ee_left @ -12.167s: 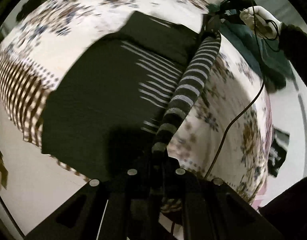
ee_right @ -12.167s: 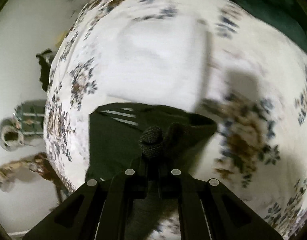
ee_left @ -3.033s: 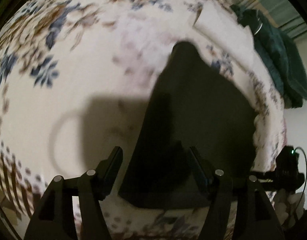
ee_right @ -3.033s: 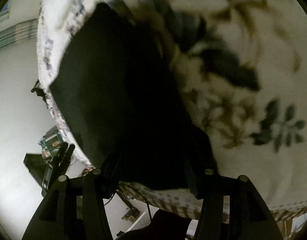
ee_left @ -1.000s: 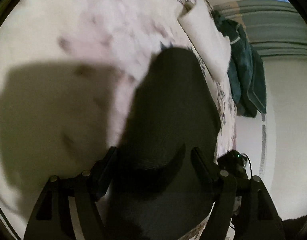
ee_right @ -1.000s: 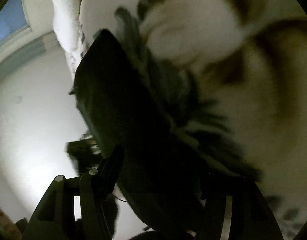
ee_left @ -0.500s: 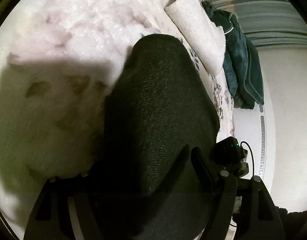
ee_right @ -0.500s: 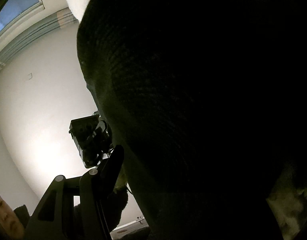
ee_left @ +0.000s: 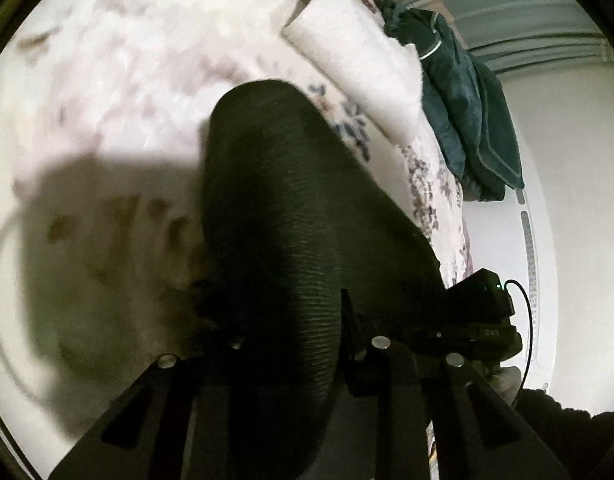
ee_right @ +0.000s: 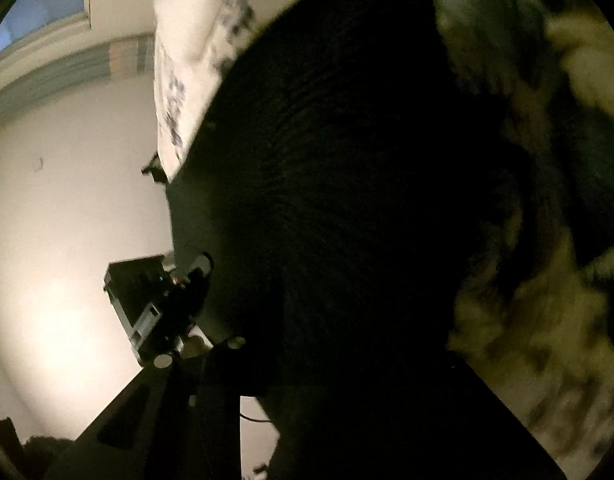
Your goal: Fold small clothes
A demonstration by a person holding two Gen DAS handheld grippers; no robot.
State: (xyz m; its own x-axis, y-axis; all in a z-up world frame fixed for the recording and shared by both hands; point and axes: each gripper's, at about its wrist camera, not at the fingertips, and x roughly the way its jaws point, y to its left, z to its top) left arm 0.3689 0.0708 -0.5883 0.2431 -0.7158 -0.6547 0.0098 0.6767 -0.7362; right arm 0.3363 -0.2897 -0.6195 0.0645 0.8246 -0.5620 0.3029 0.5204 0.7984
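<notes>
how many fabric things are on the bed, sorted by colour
Black: 1, the black ribbed knit garment, with both tools at its near edge
White: 1, the folded white fluffy cloth
Teal: 1, the dark teal crumpled garment at the bed's far edge
Total: 3, all on the floral white bedcover

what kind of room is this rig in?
Most likely a bedroom: a floral bedspread covers a bed, a white pillow lies on it, and a dark teal garment is draped at the far end, by plain walls.
</notes>
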